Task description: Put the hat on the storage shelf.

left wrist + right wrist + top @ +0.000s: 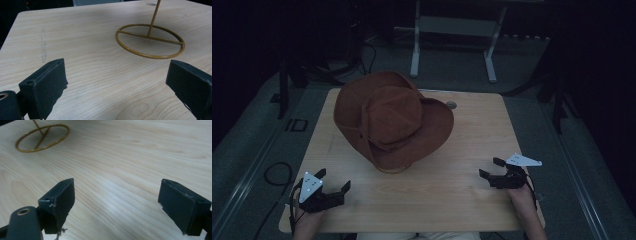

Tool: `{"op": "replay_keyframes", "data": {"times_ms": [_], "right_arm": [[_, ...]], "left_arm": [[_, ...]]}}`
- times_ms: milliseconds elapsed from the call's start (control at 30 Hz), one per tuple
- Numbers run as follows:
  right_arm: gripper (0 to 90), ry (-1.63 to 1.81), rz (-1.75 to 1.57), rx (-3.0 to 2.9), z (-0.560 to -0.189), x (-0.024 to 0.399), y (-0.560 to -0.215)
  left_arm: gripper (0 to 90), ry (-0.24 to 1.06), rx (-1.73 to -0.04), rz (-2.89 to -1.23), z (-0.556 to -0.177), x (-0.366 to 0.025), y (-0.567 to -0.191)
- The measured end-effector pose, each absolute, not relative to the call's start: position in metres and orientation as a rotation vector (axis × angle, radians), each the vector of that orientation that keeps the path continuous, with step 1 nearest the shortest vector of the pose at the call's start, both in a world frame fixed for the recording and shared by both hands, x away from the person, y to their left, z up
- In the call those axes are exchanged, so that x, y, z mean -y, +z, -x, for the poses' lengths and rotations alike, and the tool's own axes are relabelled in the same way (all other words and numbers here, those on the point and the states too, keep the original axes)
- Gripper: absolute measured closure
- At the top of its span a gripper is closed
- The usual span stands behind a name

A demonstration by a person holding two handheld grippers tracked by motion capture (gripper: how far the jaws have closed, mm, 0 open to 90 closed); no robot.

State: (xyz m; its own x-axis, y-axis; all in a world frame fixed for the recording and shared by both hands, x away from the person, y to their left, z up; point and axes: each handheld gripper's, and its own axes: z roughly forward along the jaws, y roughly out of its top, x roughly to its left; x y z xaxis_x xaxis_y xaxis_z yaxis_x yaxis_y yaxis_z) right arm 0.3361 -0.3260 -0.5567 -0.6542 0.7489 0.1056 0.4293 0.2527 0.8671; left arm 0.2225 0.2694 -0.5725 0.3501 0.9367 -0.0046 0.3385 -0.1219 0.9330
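Observation:
A brown wide-brimmed hat [393, 120] sits on a thin brass stand in the middle of the wooden table [462, 145]. The stand's ring base [150, 41] with its upright rod lies ahead of my left gripper [116, 87], and the same ring base [42, 137] lies at the far left of the right gripper view. My left gripper [333, 181] rests near the table's front left corner, open and holding nothing. My right gripper [491, 167] is near the front right, open as well, with bare wood between its jaws [116, 205].
A round grommet [451, 105] is set in the table behind the hat. A white table frame [452, 30] stands on the grey floor beyond. Cables [277, 175] lie on the floor at the left. The surroundings are dark.

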Motion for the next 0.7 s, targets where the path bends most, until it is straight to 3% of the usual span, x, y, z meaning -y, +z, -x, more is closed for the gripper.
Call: {"op": "replay_keyframes", "data": {"times_ms": [700], "right_arm": [[13.9, 1.222, -1.280, -1.949, -0.332, 0.348, -0.566]], "left_arm": [[3.7, 0.805, -1.195, -1.651, -0.222, -0.270, -0.574]]}}
